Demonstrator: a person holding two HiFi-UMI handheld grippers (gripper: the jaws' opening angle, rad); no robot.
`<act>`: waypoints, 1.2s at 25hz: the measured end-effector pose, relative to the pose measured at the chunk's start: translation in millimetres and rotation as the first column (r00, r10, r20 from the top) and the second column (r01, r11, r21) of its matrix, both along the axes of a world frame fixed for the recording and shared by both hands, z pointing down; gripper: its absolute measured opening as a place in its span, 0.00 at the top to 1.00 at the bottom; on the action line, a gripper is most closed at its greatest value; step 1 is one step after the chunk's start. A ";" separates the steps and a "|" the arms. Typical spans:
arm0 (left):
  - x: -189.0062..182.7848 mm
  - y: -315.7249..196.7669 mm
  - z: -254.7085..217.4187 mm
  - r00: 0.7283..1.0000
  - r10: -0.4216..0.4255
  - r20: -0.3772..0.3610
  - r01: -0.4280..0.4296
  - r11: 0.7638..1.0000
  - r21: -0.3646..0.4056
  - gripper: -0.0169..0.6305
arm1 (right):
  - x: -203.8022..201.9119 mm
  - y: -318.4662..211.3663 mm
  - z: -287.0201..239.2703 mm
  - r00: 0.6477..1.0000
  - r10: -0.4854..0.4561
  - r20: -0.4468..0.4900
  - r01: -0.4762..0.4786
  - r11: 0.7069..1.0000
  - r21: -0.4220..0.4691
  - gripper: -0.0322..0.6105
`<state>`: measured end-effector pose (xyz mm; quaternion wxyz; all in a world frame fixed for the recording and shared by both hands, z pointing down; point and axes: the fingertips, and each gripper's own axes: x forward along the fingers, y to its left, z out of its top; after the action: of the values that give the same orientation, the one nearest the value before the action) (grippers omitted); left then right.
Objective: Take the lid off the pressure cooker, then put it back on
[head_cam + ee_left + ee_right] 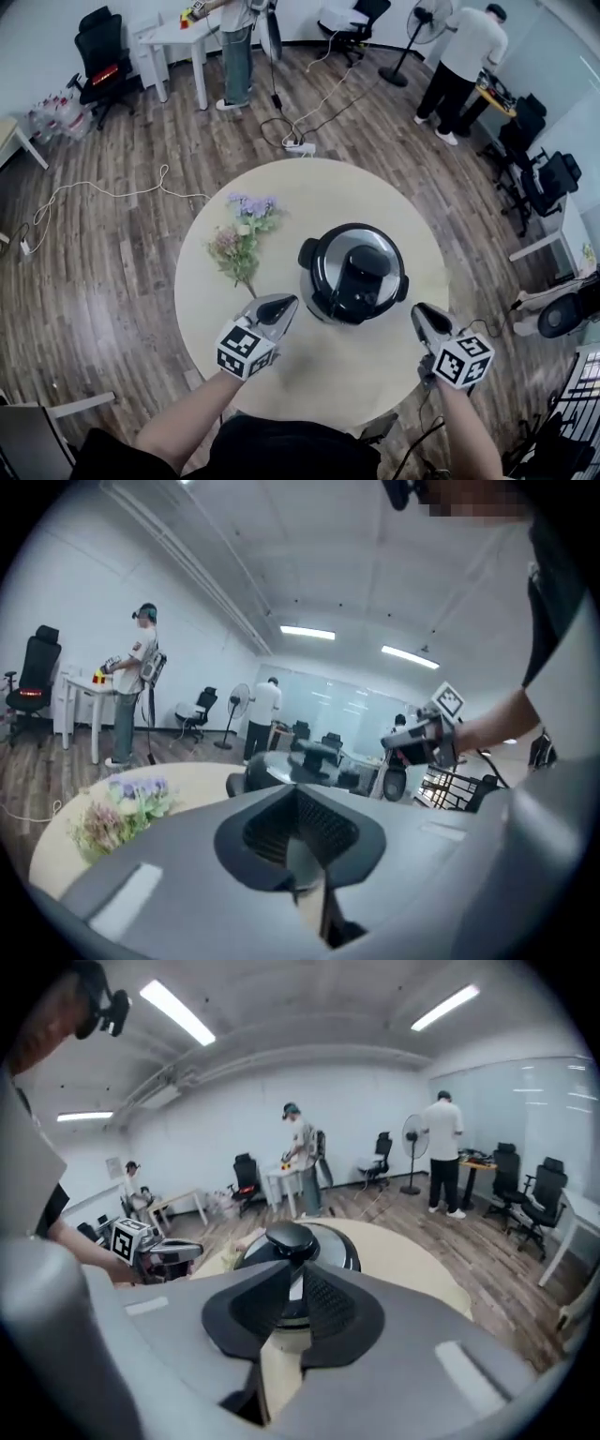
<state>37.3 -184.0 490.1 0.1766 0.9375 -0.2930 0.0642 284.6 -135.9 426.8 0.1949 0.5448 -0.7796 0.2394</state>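
1. The pressure cooker (pixel 315 298) stands on the round table (pixel 309 197), a little toward the right edge from the middle. Its lid (pixel 330 251) is seated on top with the black handle across it.
2. A bunch of flowers (pixel 242 234) lies on the left half of the table, apart from the cooker.
3. The left gripper (pixel 286 306) hangs over the near edge of the table, just beside the cooker's near-left side without touching it. Its tips point up and inward at the cooker and its marker cube faces the person.
4. The left gripper view shows these jaws clenched tight on nothing, pointing almost level across the table top.
5. The left forearm (pixel 183 427) comes in bare from the lower left, reaching diagonally toward the table's near edge.
6. The right gripper (pixel 422 312) is held over the near-right edge of the table, just beside the cooker's near-right side and clear of it. It tilts downward.
7. In the right gripper view these jaws are drawn almost together, with only a thin slit between the pads and nothing in it. The lid's handle shows straight beyond the tips.
8. The right forearm (pixel 469 431) rises from the bottom right edge of the head view.
9. The two grippers flank the cooker, one on each side.
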 end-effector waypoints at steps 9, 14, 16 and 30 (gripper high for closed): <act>19.4 3.2 -168.1 0.994 -0.025 -0.110 0.058 0.953 0.299 0.97 | -18.5 55.3 -95.3 0.976 0.214 0.040 -0.204 0.833 0.515 0.94; 34.1 12.3 -211.1 0.994 -0.043 -0.097 0.080 0.905 0.419 0.97 | -15.6 59.2 -126.5 0.964 0.255 0.073 -0.243 0.742 0.625 0.94; 35.4 13.7 -215.2 0.993 -0.066 -0.096 0.099 0.909 0.404 0.97 | -12.5 57.2 -129.4 0.962 0.256 0.090 -0.254 0.730 0.635 0.94; 29.8 13.5 -220.4 0.988 -0.108 -0.114 0.146 0.892 0.427 0.97 | -12.7 53.0 -128.5 0.958 0.278 0.071 -0.257 0.719 0.646 0.94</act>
<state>67.1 -170.4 269.7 -0.0200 0.9339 -0.3526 -0.0551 271.9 -83.0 298.2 -0.0304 0.6886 -0.7240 -0.0280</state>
